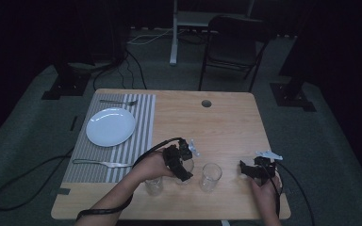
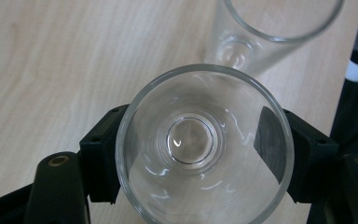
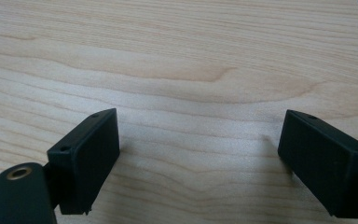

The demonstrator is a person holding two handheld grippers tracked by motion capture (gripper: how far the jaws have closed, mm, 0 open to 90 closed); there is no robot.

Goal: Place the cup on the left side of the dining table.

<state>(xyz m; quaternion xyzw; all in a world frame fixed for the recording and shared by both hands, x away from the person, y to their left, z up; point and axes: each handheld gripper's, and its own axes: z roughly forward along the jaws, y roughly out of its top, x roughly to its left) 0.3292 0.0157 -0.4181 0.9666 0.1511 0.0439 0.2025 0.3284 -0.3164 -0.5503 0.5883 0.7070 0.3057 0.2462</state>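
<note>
In the high view, the left gripper (image 1: 183,162) is over a clear glass (image 1: 187,168) near the front of the wooden table (image 1: 226,122), with a jaw on each side of it. A second glass (image 1: 210,176) stands just to the right of this gripper, and a third glass (image 1: 153,185) stands close in front of it, by the person's left hand (image 1: 153,165). The right gripper (image 1: 256,170) is further right, apart from the glasses, low over bare wood. Far to the left of both tools lie a striped placemat (image 1: 143,122) with a white plate (image 1: 110,126), a fork (image 1: 118,101) and a knife (image 1: 101,163). In the left gripper view, the glass (image 2: 203,144) sits between the two black jaws, and each jaw touches its wall, so the tool holds it; another glass (image 2: 265,32) stands just beyond. In the right gripper view, the right gripper (image 3: 198,154) has its jaws wide apart over the table (image 3: 177,60), with nothing between them.
</note>
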